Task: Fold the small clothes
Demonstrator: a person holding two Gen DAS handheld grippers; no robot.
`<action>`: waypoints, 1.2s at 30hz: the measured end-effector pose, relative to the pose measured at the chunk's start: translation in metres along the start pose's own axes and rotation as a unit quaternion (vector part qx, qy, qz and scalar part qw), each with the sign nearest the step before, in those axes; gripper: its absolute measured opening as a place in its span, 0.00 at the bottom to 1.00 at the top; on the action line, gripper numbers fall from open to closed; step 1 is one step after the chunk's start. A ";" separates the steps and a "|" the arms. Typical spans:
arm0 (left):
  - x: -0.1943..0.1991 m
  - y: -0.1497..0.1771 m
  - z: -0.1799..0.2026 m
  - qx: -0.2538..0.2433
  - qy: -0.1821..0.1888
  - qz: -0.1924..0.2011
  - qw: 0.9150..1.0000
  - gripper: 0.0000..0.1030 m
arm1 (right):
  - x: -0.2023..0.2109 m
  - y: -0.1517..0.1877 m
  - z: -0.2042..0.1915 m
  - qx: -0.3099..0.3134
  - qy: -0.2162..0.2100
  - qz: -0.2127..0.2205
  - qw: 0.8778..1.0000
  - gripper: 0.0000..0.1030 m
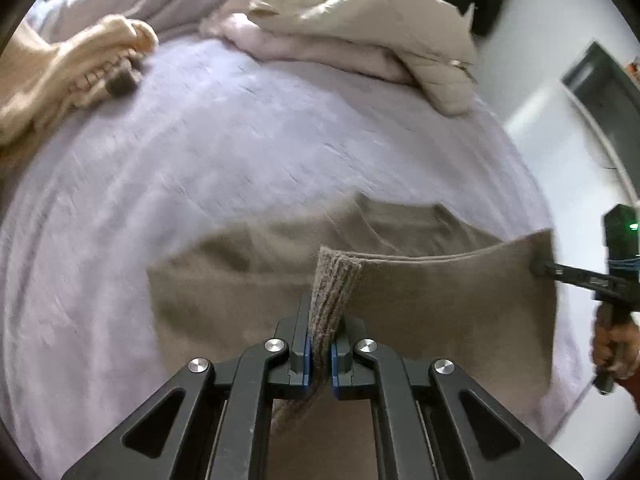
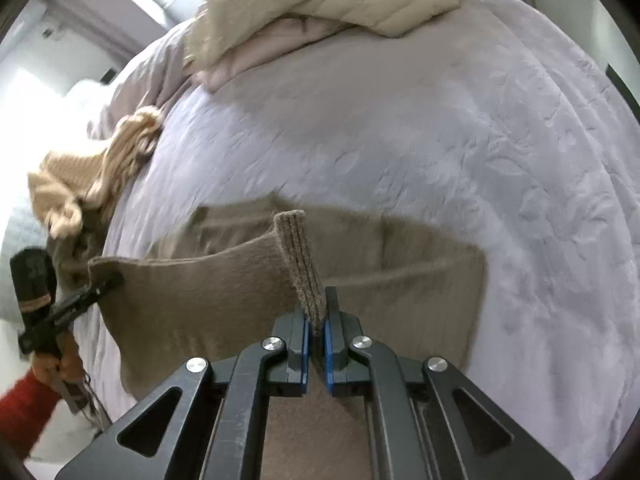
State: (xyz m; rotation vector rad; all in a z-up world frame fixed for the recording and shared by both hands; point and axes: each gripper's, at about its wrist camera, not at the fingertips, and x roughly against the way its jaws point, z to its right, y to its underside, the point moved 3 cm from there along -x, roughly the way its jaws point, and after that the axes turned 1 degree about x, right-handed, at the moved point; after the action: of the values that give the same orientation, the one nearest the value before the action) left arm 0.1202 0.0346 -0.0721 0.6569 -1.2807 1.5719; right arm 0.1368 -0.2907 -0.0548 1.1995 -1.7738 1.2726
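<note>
Fingers of both grippers, left (image 1: 320, 354) and right (image 2: 317, 354), pinch ribbed hem of taupe knit sweater (image 1: 248, 280), lower centre frame, over lavender bedspread (image 1: 240, 140).

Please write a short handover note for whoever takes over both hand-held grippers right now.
Left hand-held gripper: shut on the ribbed hem of the brown sweater.
Right hand-held gripper: shut on the same hem, at the other corner.
The hem is lifted; the neckline end lies on the lavender bedspread.
Done: both hem corners gripped.
Left: carry the hem toward the neckline, lay it flat, then finish folding. A beige knit waits nearby.
</note>
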 end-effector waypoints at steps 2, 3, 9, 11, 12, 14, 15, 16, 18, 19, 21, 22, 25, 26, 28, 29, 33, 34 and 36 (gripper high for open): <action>-0.018 -0.008 -0.004 -0.002 -0.027 0.000 1.000 0.07 | -0.022 -0.009 0.008 -0.023 0.002 -0.007 1.000 0.06; -0.028 -0.009 -0.006 0.001 -0.037 -0.002 0.999 0.07 | -0.030 -0.009 0.011 -0.029 0.006 -0.012 0.999 0.06; -0.058 -0.012 -0.018 0.014 -0.051 -0.015 0.998 0.07 | -0.059 -0.011 0.030 -0.076 0.004 -0.020 0.997 0.06; -0.053 -0.014 -0.017 0.015 -0.047 -0.004 0.999 0.07 | -0.049 -0.013 0.027 -0.077 -0.013 -0.003 0.997 0.06; -0.048 -0.017 -0.017 0.014 -0.045 0.002 0.999 0.07 | -0.047 -0.015 0.025 -0.073 -0.016 0.000 0.997 0.06; -0.041 -0.023 -0.016 0.014 -0.042 0.017 0.999 0.07 | -0.043 -0.019 0.021 -0.059 -0.017 0.002 0.998 0.06; -0.040 -0.027 -0.016 0.016 -0.041 0.023 0.999 0.07 | -0.043 -0.021 0.020 -0.054 -0.014 0.002 0.998 0.06; -0.042 -0.030 -0.017 0.017 -0.043 0.027 0.999 0.07 | -0.045 -0.024 0.021 -0.052 -0.009 0.002 0.999 0.06; -0.051 -0.034 -0.021 0.024 -0.049 0.025 0.998 0.07 | -0.053 -0.028 0.027 -0.060 0.001 -0.003 0.998 0.06; -0.057 -0.035 -0.022 0.026 -0.055 0.023 0.998 0.07 | -0.059 -0.029 0.031 -0.061 0.007 -0.008 0.998 0.06; -0.072 -0.034 -0.024 0.023 -0.075 0.012 0.997 0.07 | -0.073 -0.028 0.032 -0.053 0.019 -0.020 0.998 0.06; -0.075 -0.031 -0.026 0.023 -0.079 0.009 0.997 0.08 | -0.075 -0.028 0.033 -0.050 0.020 -0.020 0.998 0.06; -0.072 -0.027 -0.032 0.031 -0.093 0.000 0.995 0.15 | -0.072 -0.026 0.036 -0.071 0.006 -0.023 0.997 0.08; -0.068 -0.026 -0.035 0.036 -0.098 0.001 0.995 0.34 | -0.070 -0.026 0.036 -0.074 0.006 -0.025 0.997 0.08; -0.053 -0.026 -0.043 0.047 -0.118 0.016 0.992 0.62 | -0.060 -0.024 0.035 -0.062 0.025 -0.027 0.997 0.10; -0.044 -0.026 -0.046 0.049 -0.125 0.025 0.991 0.63 | -0.057 -0.024 0.033 -0.054 0.034 -0.027 0.998 0.12; -0.020 -0.011 -0.057 0.064 -0.117 0.004 0.991 0.63 | -0.033 -0.014 0.026 -0.047 0.040 -0.013 0.998 0.15; -0.014 -0.005 -0.058 0.066 -0.118 0.002 0.991 0.63 | -0.027 -0.008 0.026 -0.055 0.031 -0.010 0.998 0.21; -0.001 0.013 -0.058 0.067 -0.119 -0.008 0.991 0.63 | -0.016 0.007 0.026 -0.076 0.017 -0.011 0.997 0.43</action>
State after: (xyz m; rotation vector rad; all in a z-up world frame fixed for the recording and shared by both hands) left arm 0.1186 0.0894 -0.0958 0.9622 -1.3465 1.6115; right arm 0.1364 -0.3090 -0.0800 1.1029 -1.7932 1.1159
